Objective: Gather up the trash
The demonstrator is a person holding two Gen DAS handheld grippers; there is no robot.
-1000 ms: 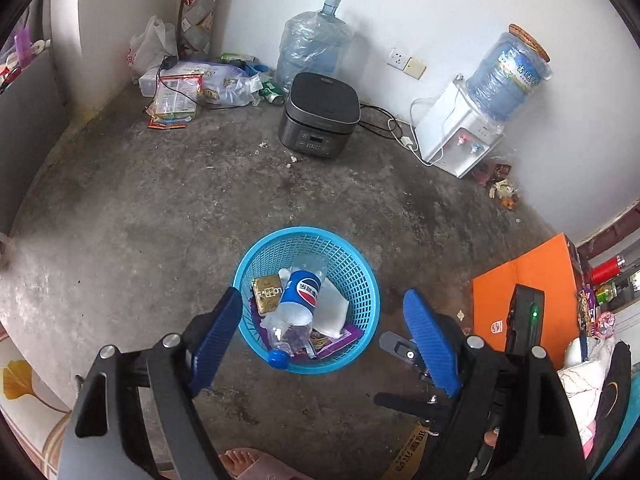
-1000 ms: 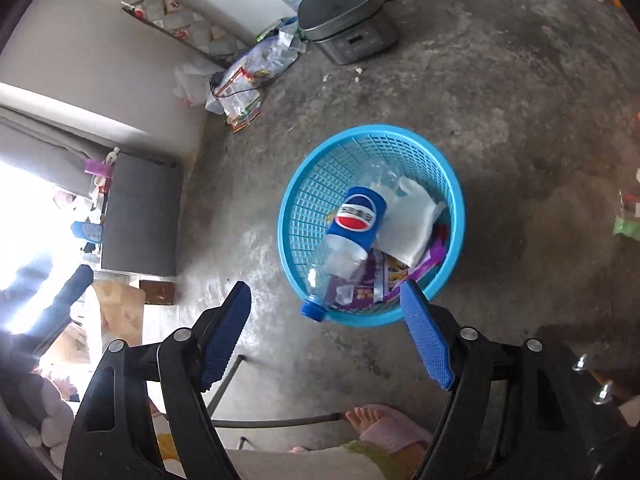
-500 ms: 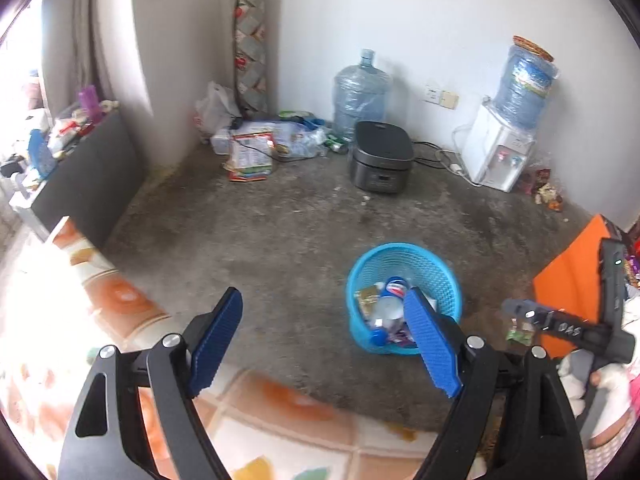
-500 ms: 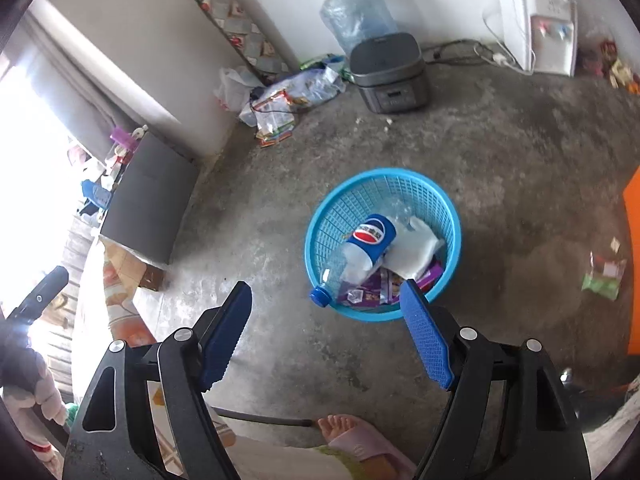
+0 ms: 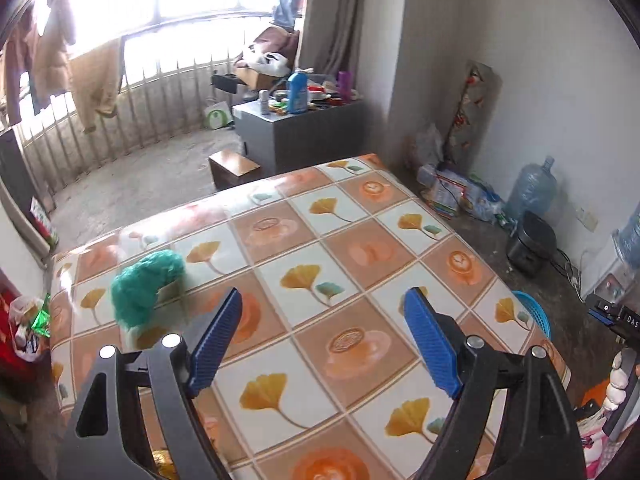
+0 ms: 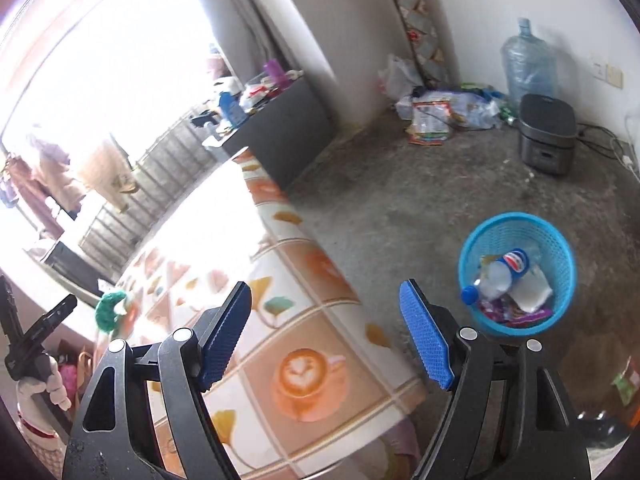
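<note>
A blue mesh trash basket [image 6: 560,248] stands on the concrete floor right of the table; it holds a Pepsi bottle [image 6: 505,268], white paper and wrappers. Its rim also shows past the table edge in the left wrist view [image 5: 536,312]. A green fluffy bundle [image 5: 142,286] lies on the far left of the tiled-pattern table [image 5: 320,264]; it also shows in the right wrist view [image 6: 110,308]. My left gripper [image 5: 322,336] is open and empty above the table. My right gripper [image 6: 326,330] is open and empty above the table's right edge.
A black rice cooker [image 6: 546,136], a water jug [image 6: 528,64] and a pile of bags [image 6: 440,112] sit by the back wall. A grey cabinet [image 5: 296,132] with bottles stands beyond the table. A green wrapper [image 6: 626,382] lies on the floor at right.
Both grippers have swung up and left, away from over the basket, and now look across the table. Both stay open and empty.
</note>
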